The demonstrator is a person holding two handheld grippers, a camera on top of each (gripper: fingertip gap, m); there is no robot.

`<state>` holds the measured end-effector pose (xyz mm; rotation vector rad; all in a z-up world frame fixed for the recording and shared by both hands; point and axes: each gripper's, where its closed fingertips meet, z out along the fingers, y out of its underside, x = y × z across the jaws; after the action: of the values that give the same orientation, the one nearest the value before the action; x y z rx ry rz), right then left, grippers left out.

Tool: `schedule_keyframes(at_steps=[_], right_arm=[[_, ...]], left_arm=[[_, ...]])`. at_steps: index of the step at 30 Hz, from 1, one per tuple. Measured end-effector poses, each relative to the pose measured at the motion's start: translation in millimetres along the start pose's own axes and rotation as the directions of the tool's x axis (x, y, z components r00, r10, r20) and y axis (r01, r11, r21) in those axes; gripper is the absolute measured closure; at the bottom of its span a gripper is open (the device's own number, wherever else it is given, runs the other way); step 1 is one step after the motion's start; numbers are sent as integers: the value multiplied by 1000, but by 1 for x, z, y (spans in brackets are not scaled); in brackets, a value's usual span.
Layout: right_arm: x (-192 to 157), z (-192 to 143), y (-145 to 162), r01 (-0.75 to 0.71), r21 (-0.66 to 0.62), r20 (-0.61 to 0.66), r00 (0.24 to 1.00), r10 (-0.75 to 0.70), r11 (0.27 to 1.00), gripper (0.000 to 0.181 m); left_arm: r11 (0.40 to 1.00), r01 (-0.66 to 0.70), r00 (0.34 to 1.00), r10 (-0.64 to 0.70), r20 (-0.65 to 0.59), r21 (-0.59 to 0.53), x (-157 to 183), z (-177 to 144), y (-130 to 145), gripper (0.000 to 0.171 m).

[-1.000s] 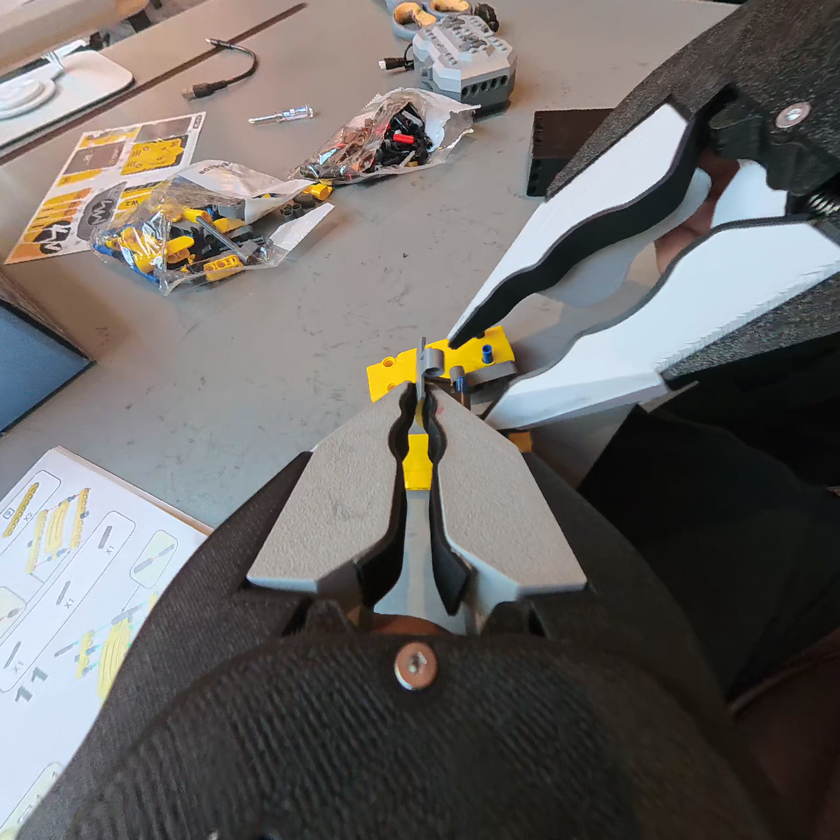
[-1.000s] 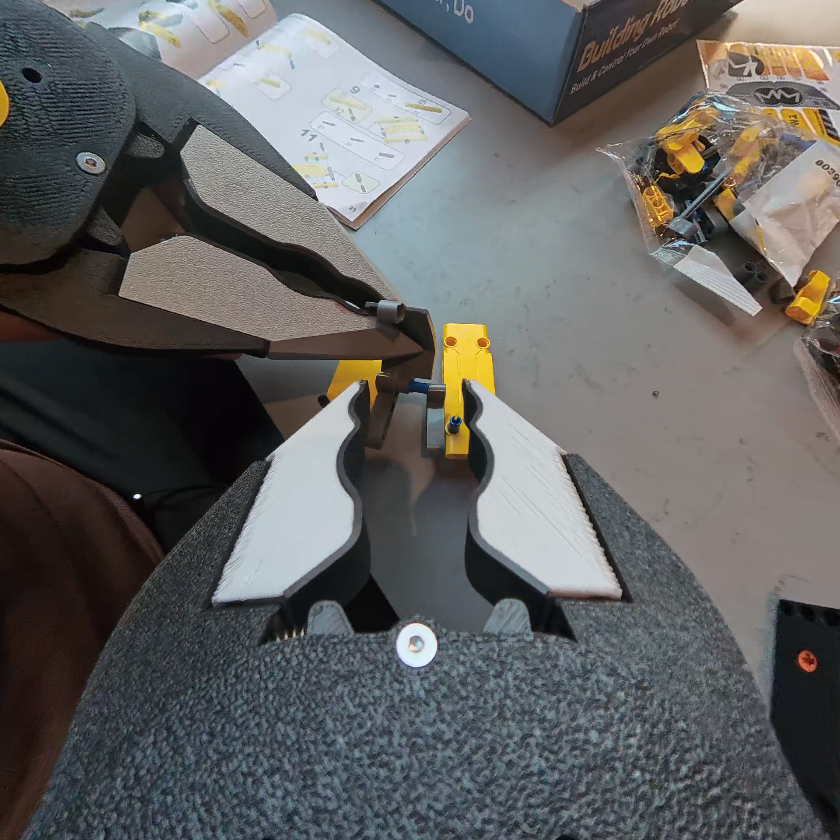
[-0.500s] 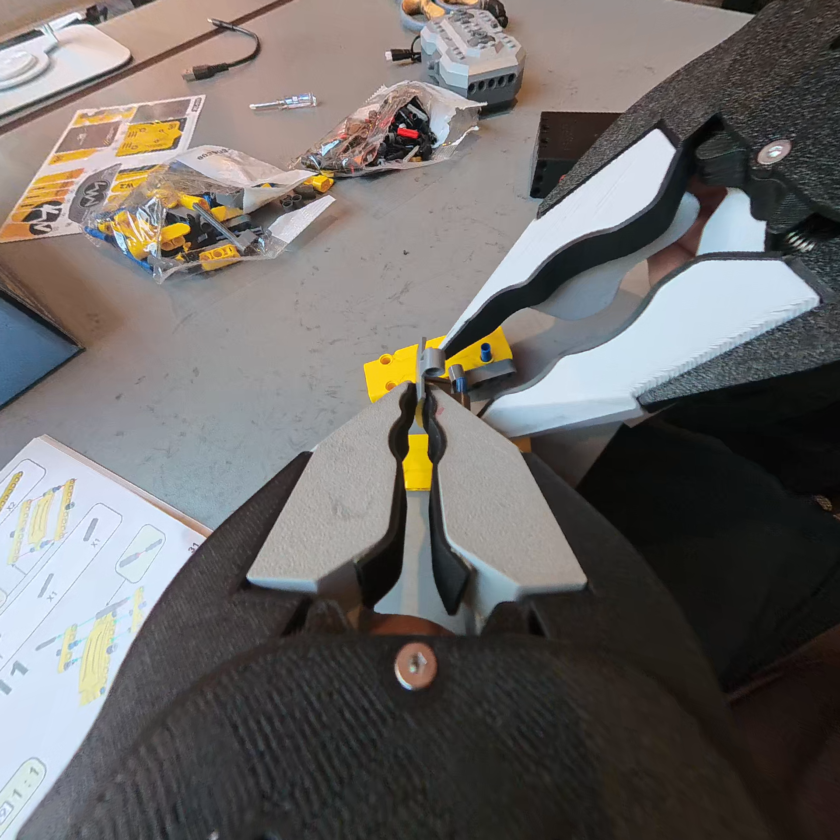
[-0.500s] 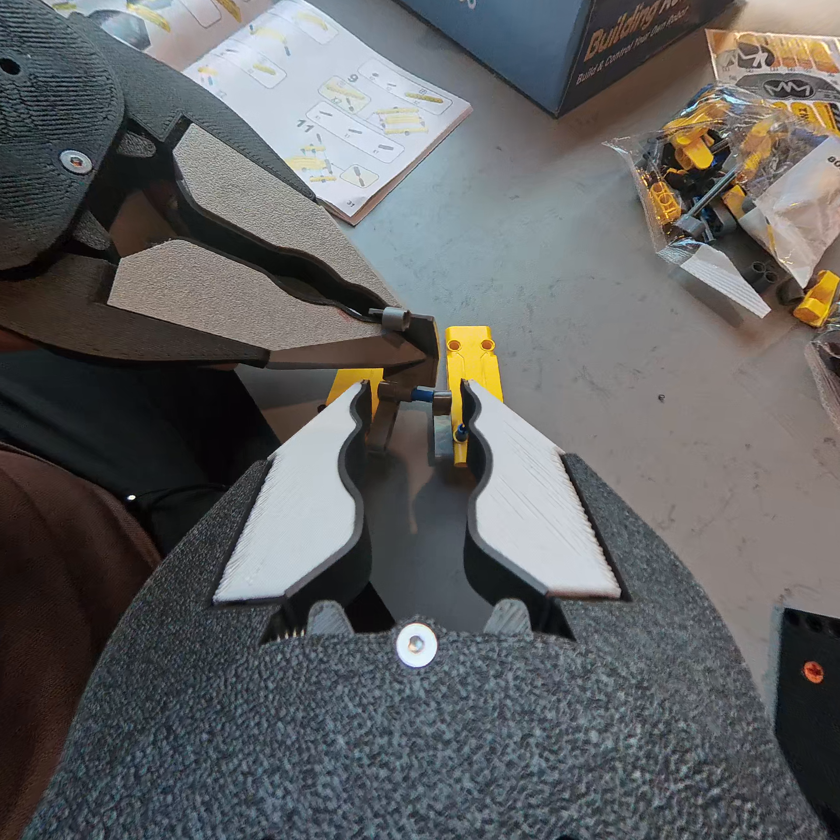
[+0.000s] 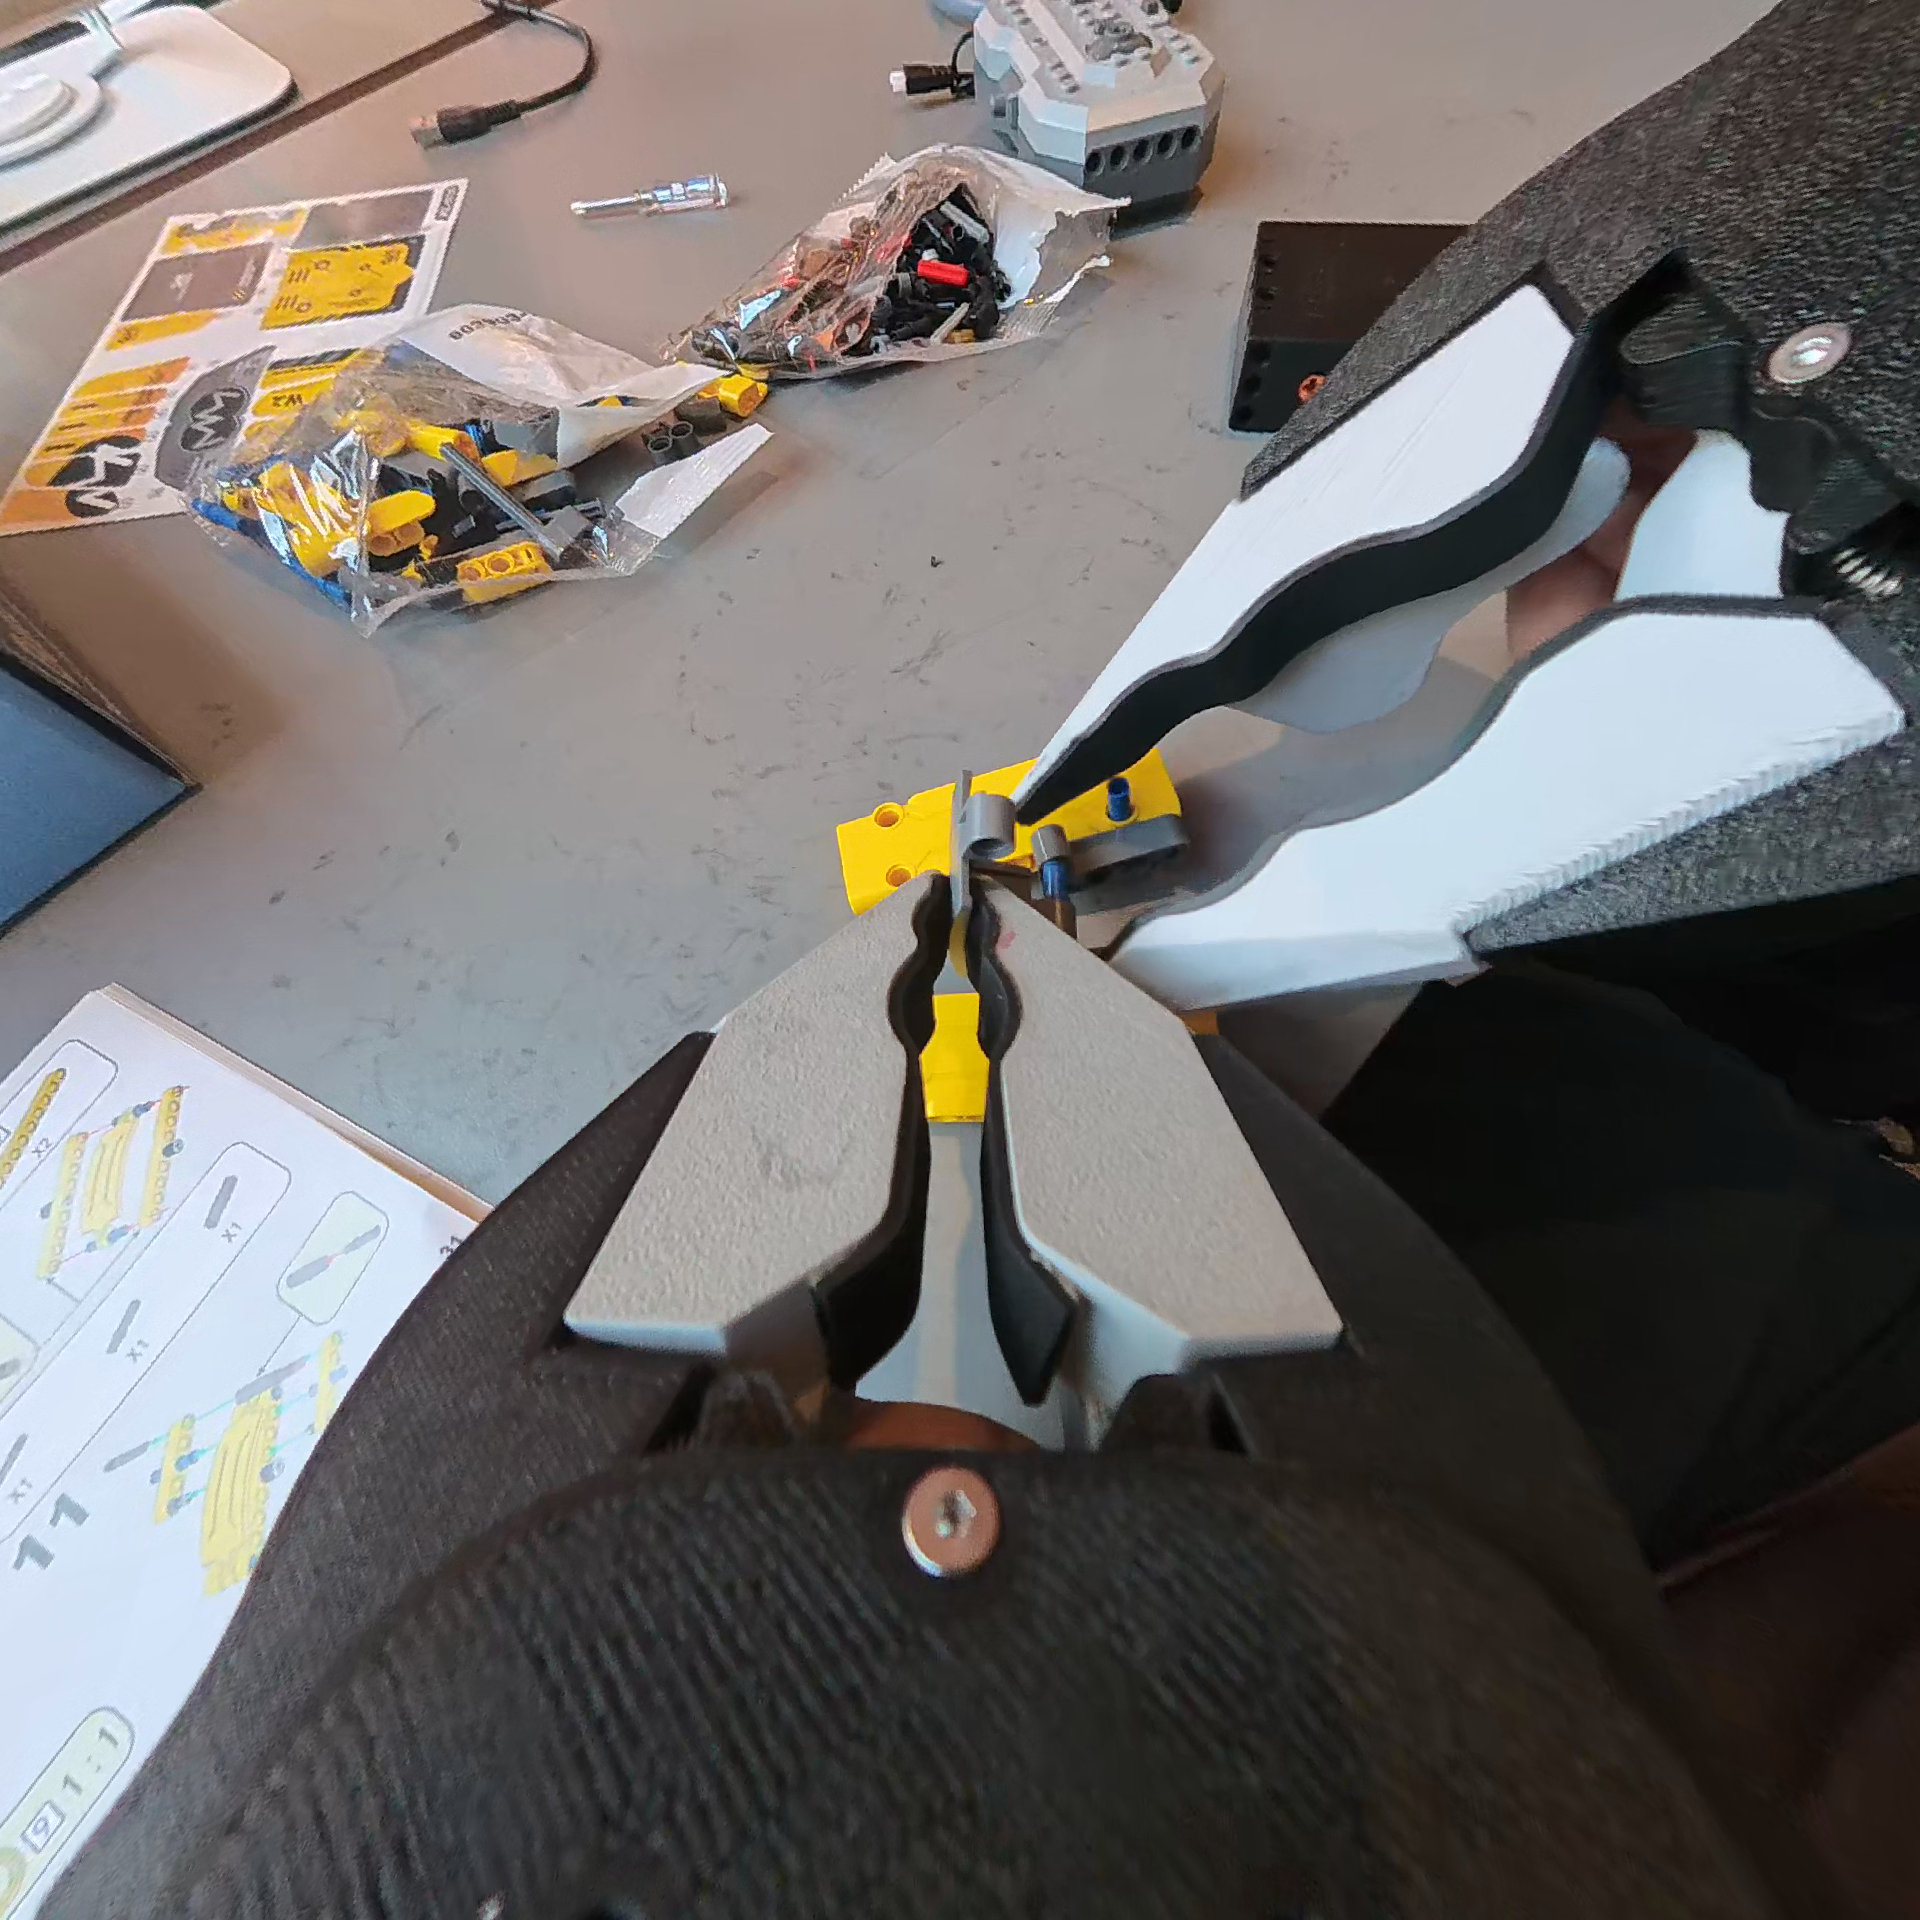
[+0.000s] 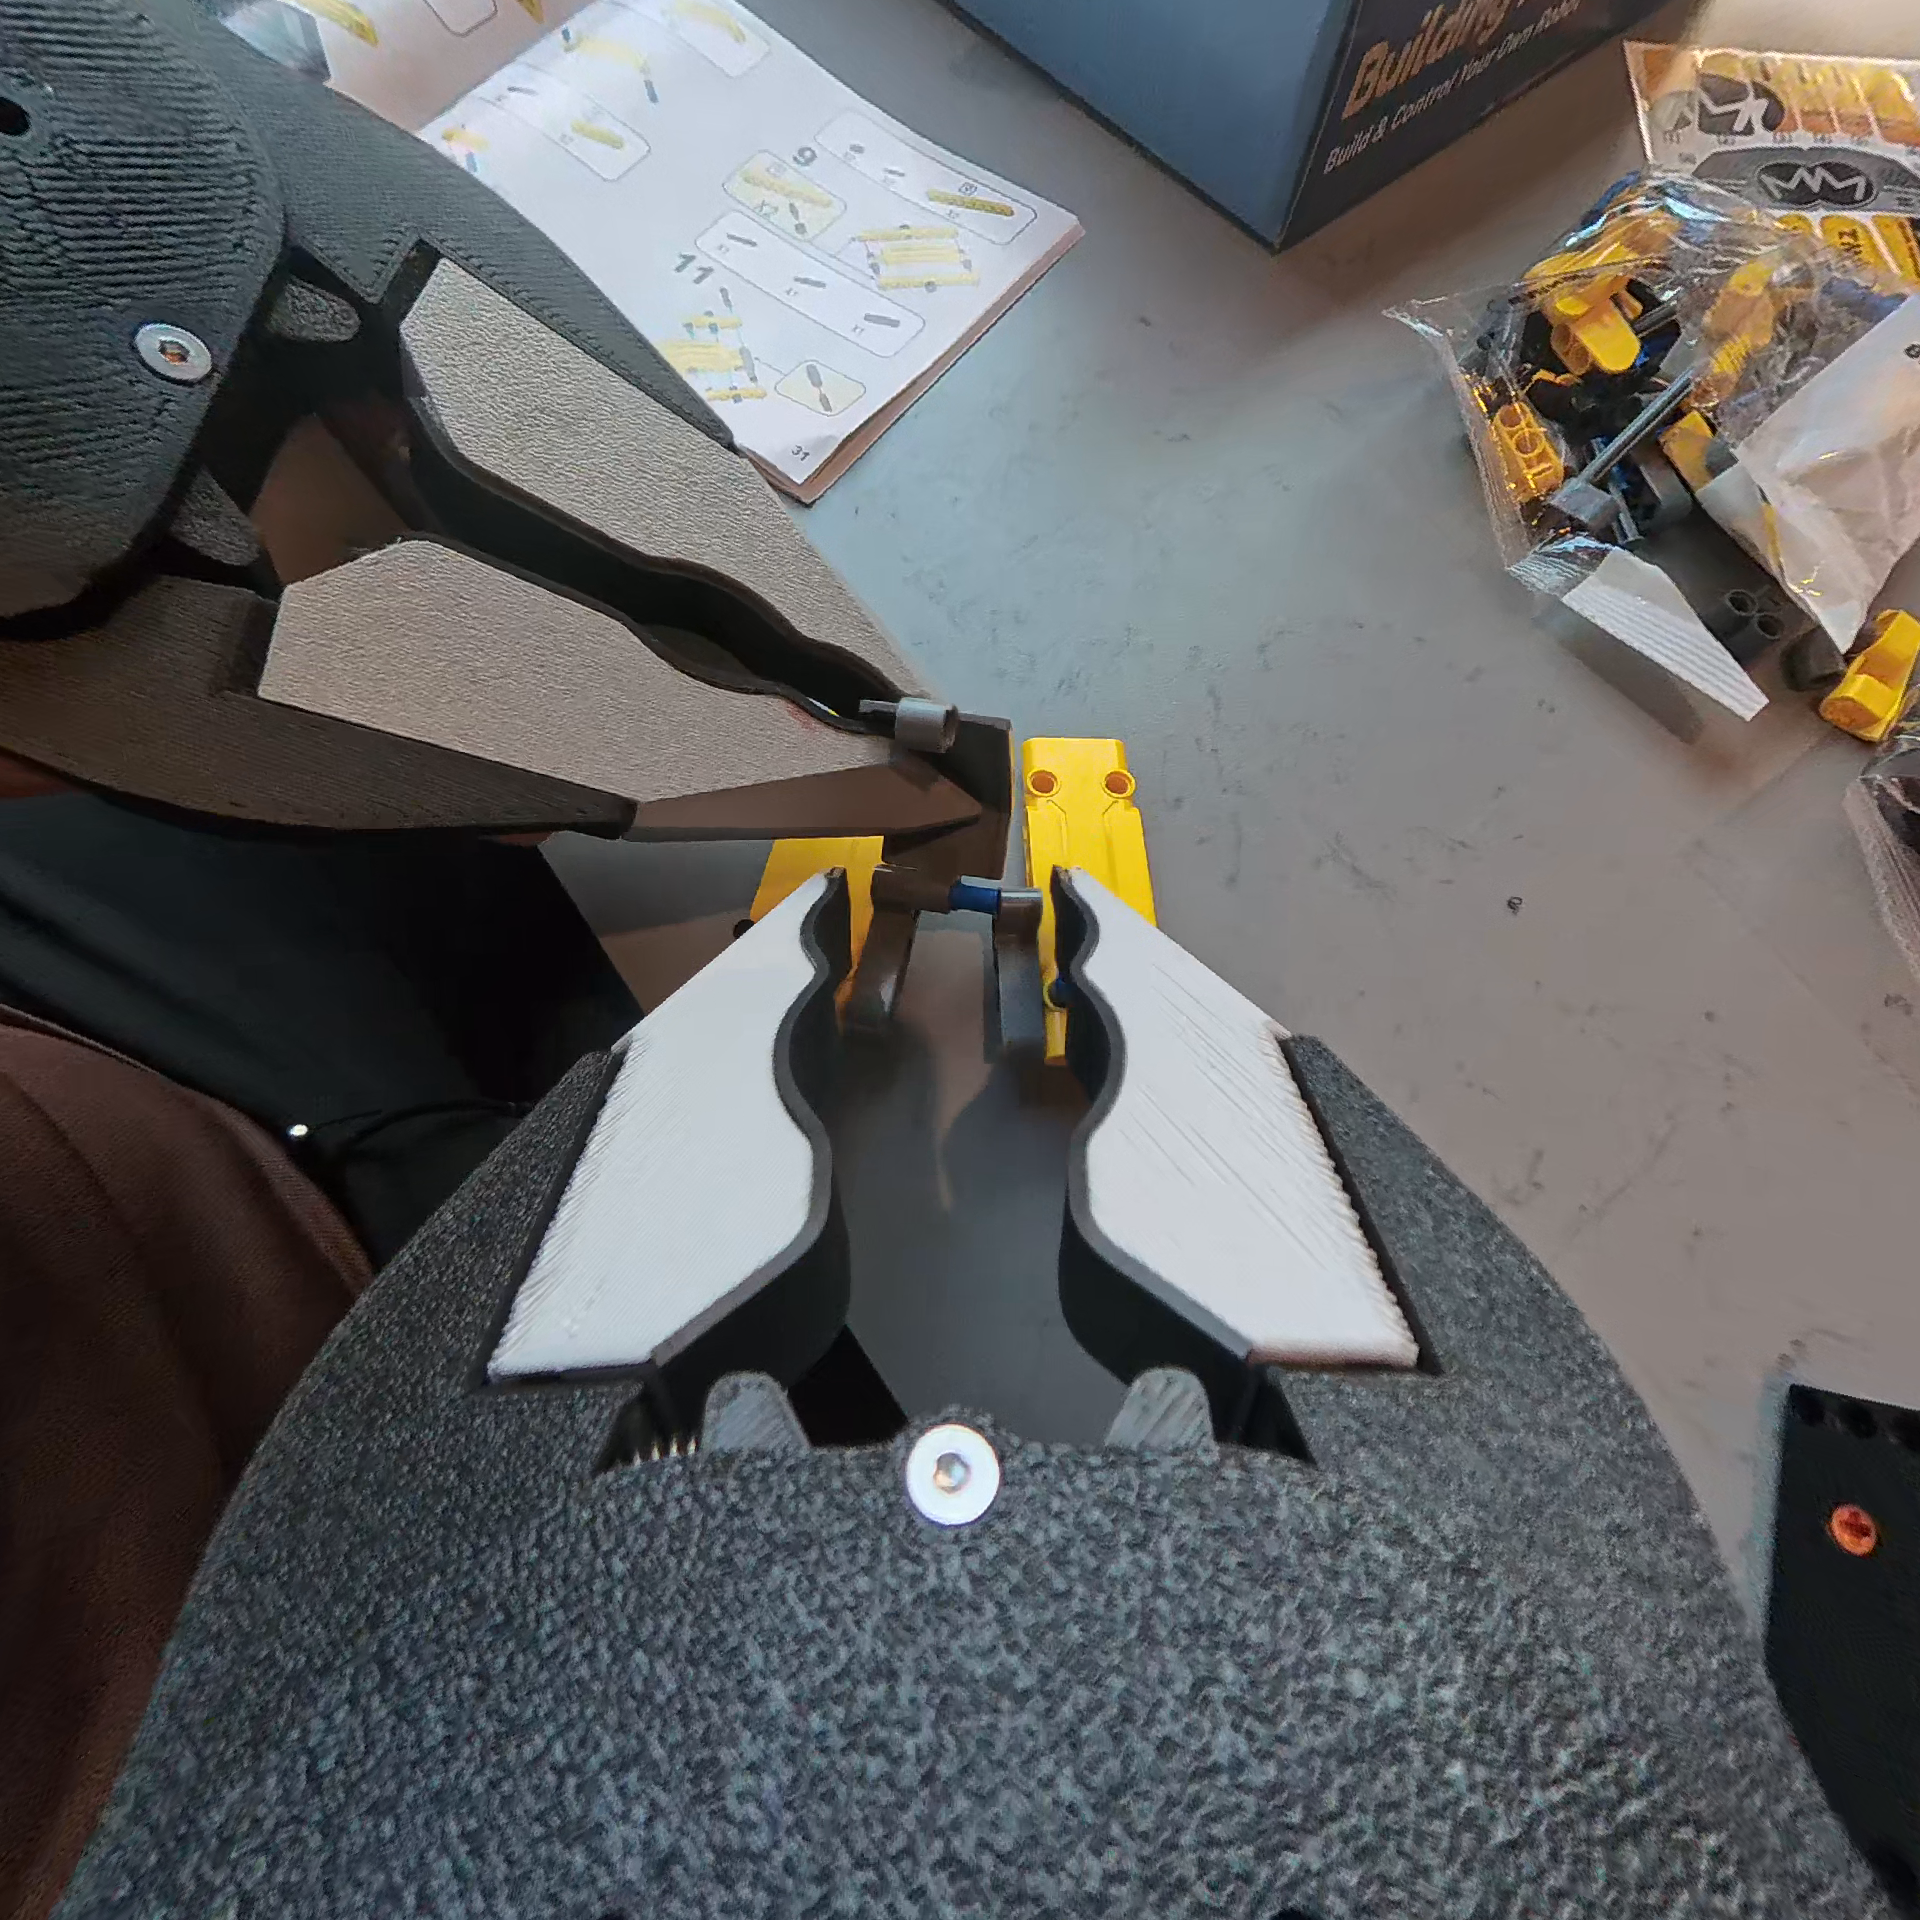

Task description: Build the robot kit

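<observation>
My left gripper [image 5: 961, 891], with grey fingers, is shut on a thin grey pin with a bush [image 5: 982, 826] at its end. It holds the pin just above a small yellow assembly [image 5: 904, 847]. The assembly is two yellow panels [image 6: 1086, 821] joined by grey beams [image 6: 1016, 977] and a blue pin [image 6: 971, 894]. My right gripper [image 6: 945, 883], with white fingers, is shut on the assembly from both sides, low over the grey table [image 6: 1351, 727]. In the right wrist view the left gripper [image 6: 966, 758] comes in from the left, its bush [image 6: 920, 722] over the assembly.
An open instruction booklet [image 5: 156, 1299] lies at the near left. Bags of yellow parts [image 5: 436, 488] and black parts [image 5: 894, 270], a sticker sheet [image 5: 239, 322], a grey hub [image 5: 1101, 94] and a black block [image 5: 1320, 312] lie beyond. A blue box [image 6: 1299, 94] stands behind the booklet. The grippers are tip to tip, or close to it. My right gripper's tips are some 15 cm from the black block [image 5: 1320, 312].
Both grippers have shifted slightly together over the table. Each keeps its hold, and the grey pin stays just above the assembly.
</observation>
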<state>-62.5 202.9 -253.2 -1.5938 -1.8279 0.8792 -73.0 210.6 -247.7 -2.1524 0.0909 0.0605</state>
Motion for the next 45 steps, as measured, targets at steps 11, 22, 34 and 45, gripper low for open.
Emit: schedule_keyframes(at_steps=[11, 22, 34, 45], right_arm=[[4, 1, 3, -7, -6, -48, 999, 7, 1000, 147], [8, 2, 3, -36, 16, -55, 998, 37, 999, 150], [9, 3, 3, -19, 68, -85, 996, 25, 997, 150], [8, 5, 2, -29, 98, -43, 999, 33, 995, 154]], left_arm=[[999, 39, 999, -38, 28, -28, 0, 4, -1, 171], [993, 115, 993, -115, 41, -5, -1, 6, -3, 171], [990, 136, 990, -137, 44, 25, -3, 7, -4, 171], [997, 65, 994, -68, 91, 41, -4, 9, -6, 171]])
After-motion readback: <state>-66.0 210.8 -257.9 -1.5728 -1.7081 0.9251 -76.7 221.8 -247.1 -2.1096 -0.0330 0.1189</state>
